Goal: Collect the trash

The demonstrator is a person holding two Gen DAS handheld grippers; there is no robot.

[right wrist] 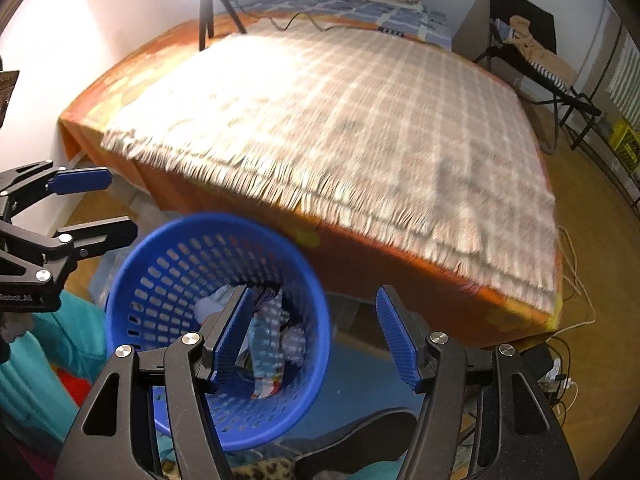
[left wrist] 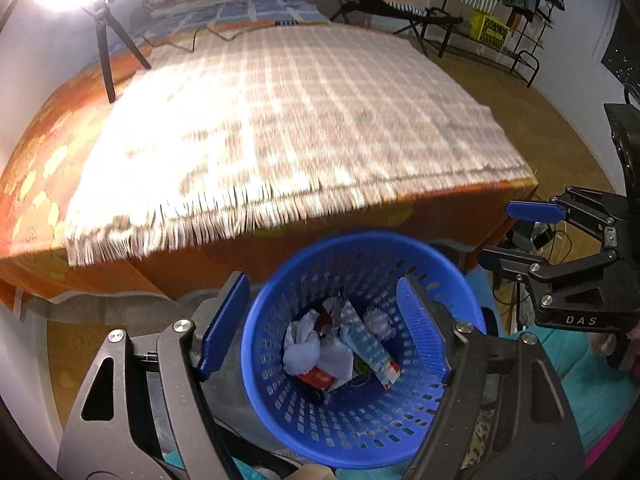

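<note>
trash (left wrist: 340, 350) lies at the bottom of a round blue plastic basket (left wrist: 280, 288) that stands on the floor just in front of a bed (left wrist: 440, 204). the pile is mixed: white crumpled paper or tissue, a pale blue printed wrapper lying slantwise, a red and orange packet, and a small pale ball near the far wall. the basket has slotted holes all round and is well short of full.

left gripper (left wrist: 320, 320) hangs above the basket mouth with its blue ribbed pads spread wide and nothing between them. right gripper (right wrist: 316, 336) is also released and empty, poised over the basket's right rim.

the bed carries an orange sheet (left wrist: 36, 184) and a fringed checked blanket (left wrist: 280, 120); no litter shows on the blanket, though the view is blurred. judging from this, the next step is to look for any remaining piece. best to lift both tongs clear of the rim first, so the light basket is not tipped, then scan the floor and bed edges.
</note>
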